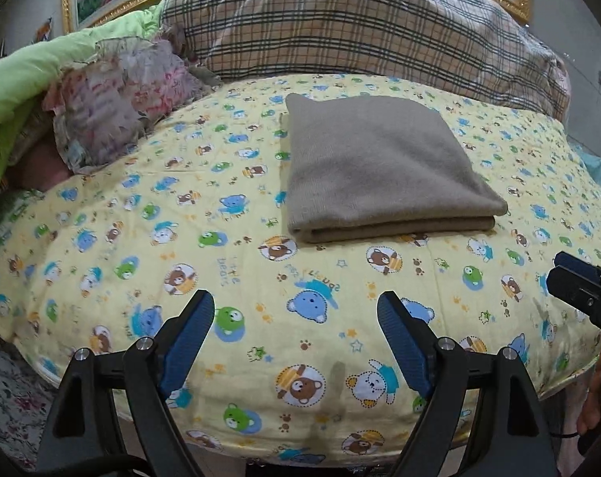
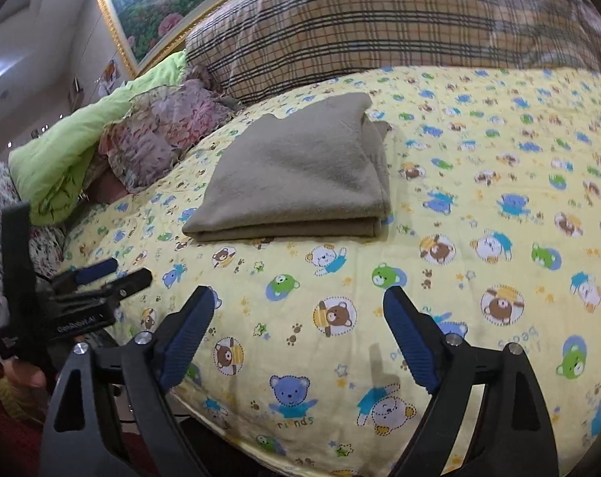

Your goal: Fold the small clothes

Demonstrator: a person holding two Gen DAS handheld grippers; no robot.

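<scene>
A: Starting at the left, what is seen of the left hand-held gripper [image 1: 296, 306]?

B: Its jaws are held wide apart, and nothing is found between them but the bear-print quilt [image 1: 141, 238] spread on the bed. No cloth is touched by its blue pads [image 1: 189, 342].

A: And where is the garment placed relative to it?

B: The folded brown garment [image 1: 380, 167] is seen ahead of that hand-held gripper and slightly to its right, well apart from the fingertips. The stacked fold edge is turned toward it, and the long axis is judged to run away from it, toward the plaid pillow [image 1: 360, 20].

A: What is shown on the right?

B: The right hand-held gripper [image 2: 298, 304] is likewise spread open and empty. From it the garment is seen ahead and a little to the left, again well clear of the pads.

A: Which of the two is nearer?

B: Neither is clearly favoured; the garment is placed roughly between the two lines of approach, so it could be reached from either side.

A: How many things are counted?

B: One brown garment, already folded into a flat stack; two hand-held grippers; one quilt; one plaid pillow. A green quilted blanket [image 1: 30, 75] and a floral cloth [image 1: 117, 99] are bundled at the far left.
</scene>
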